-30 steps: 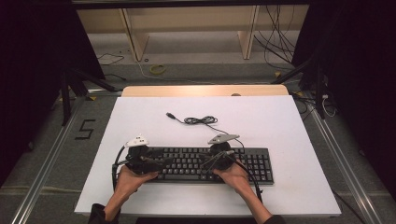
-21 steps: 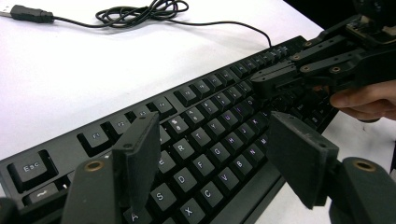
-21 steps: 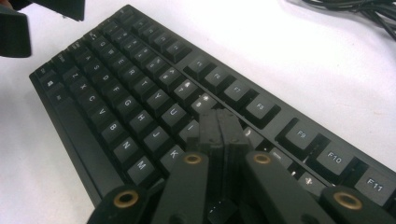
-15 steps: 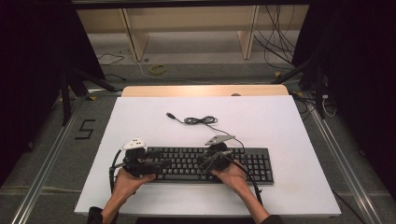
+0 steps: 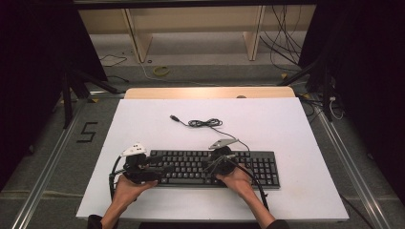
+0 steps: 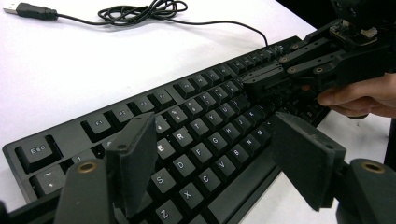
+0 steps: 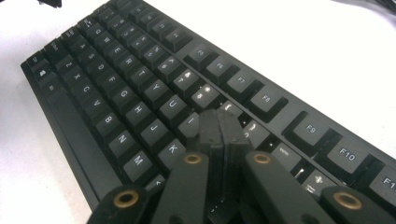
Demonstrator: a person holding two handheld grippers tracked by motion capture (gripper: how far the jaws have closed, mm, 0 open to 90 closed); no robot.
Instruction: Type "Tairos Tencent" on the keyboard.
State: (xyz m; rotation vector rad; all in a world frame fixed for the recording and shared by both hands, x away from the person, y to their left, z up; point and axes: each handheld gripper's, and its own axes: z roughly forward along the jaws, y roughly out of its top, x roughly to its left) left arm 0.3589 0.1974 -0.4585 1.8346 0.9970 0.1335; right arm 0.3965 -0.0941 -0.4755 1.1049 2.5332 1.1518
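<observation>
Keyboard (image 7: 140, 93) legends read clearly under the clenched, empty right gripper (image 7: 219, 128); left gripper (image 6: 215, 154) gapes released.

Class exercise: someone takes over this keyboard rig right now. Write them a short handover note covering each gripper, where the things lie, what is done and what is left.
Left gripper: jaws open, hovering over the left end of the black keyboard, around the letter keys, gripping nothing.
Right gripper: jaws shut, nothing between them, tips down among the keys beside K, as if pressing one.
Keyboard lies flat near the front edge of the white table. Its cable lies coiled behind it, with the USB plug loose on the table.
Done: both grippers are at the keys.
Left: probably more key presses; the pictures cannot tell which keys were pressed.
</observation>
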